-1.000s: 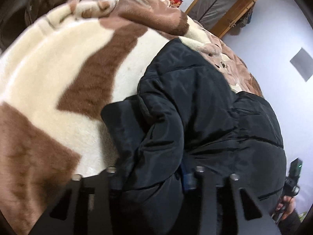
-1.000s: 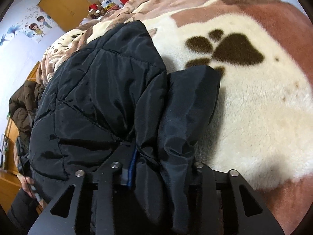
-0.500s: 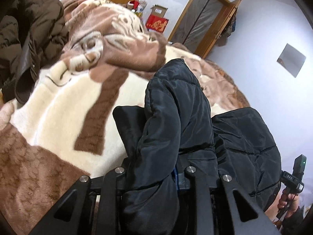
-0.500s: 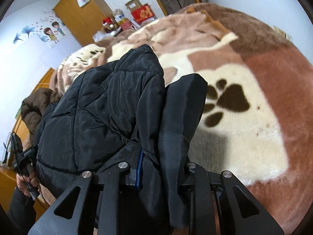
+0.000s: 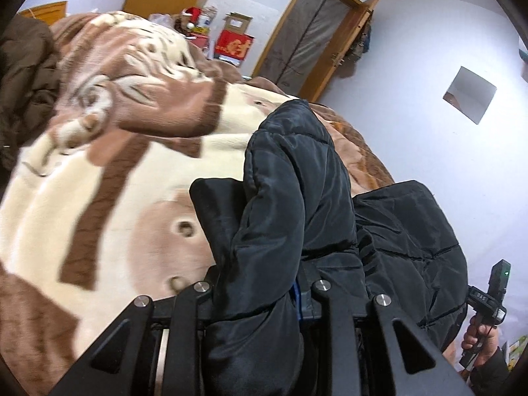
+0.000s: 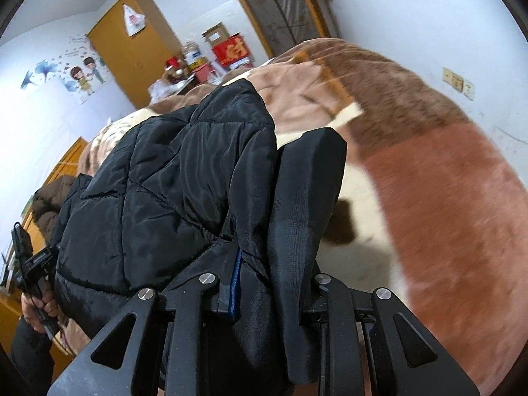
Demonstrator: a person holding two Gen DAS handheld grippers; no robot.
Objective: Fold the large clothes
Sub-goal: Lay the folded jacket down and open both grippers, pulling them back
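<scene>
A black quilted puffer jacket hangs bunched up above the brown and cream fleece blanket on the bed. My left gripper is shut on a thick fold of its edge, and fabric fills the gap between the fingers. In the right wrist view the same jacket drapes away to the left. My right gripper is shut on another fold, with a blue strip showing beside the pinched cloth. Each view shows the person's other hand on a handle at the frame edge.
A brown coat lies at the left of the bed, also visible as the brown coat behind the jacket. Beyond the bed stand a yellow wardrobe, red and cardboard boxes and a wooden doorway. Blanket spreads to the right.
Both grippers have risen with the jacket's edge, lifting it off the blanket. Both views have tipped upward, so more of the walls, door and wardrobe shows.
</scene>
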